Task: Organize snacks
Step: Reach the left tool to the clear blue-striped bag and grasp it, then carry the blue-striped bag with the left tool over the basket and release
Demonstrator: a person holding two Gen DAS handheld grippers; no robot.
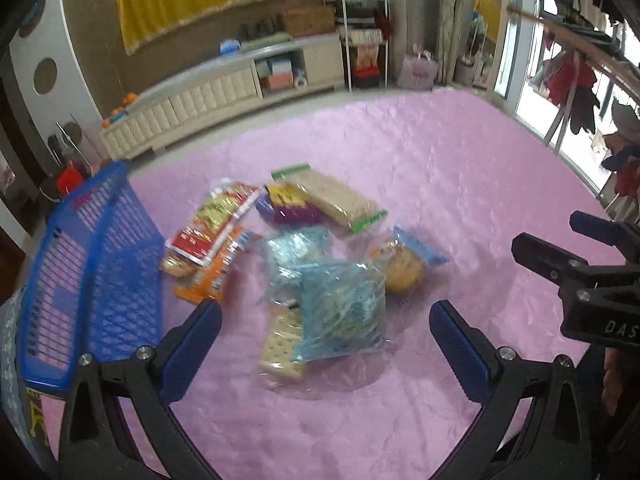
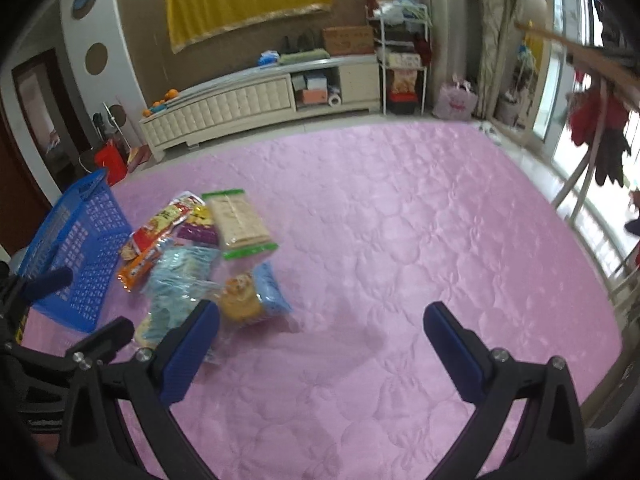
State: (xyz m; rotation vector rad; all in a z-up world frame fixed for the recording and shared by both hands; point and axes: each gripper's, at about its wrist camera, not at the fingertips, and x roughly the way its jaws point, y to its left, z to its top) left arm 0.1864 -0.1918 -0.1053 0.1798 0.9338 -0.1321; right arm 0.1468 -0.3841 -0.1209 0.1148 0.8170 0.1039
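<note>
Left wrist view: blue basket (image 1: 96,264) at far left on the pink quilt (image 1: 440,160), its wall touching the red-and-yellow packet (image 1: 212,220). Snack pile just right of it: orange packet (image 1: 216,268), purple packet (image 1: 292,204), green-ended cracker pack (image 1: 332,196), light-blue bags (image 1: 340,312), round cake in blue wrapper (image 1: 400,268). Left gripper (image 1: 326,340) spread wide, empty, above the light-blue bags. Right wrist view: right gripper (image 2: 322,342) likewise spread, empty, over bare quilt right of the pile.

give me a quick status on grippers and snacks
Left hand-held gripper open above light blue crinkly snack bag. Right hand-held gripper open, empty. Snacks piled beside blue plastic lattice basket; nothing in the way.
</note>
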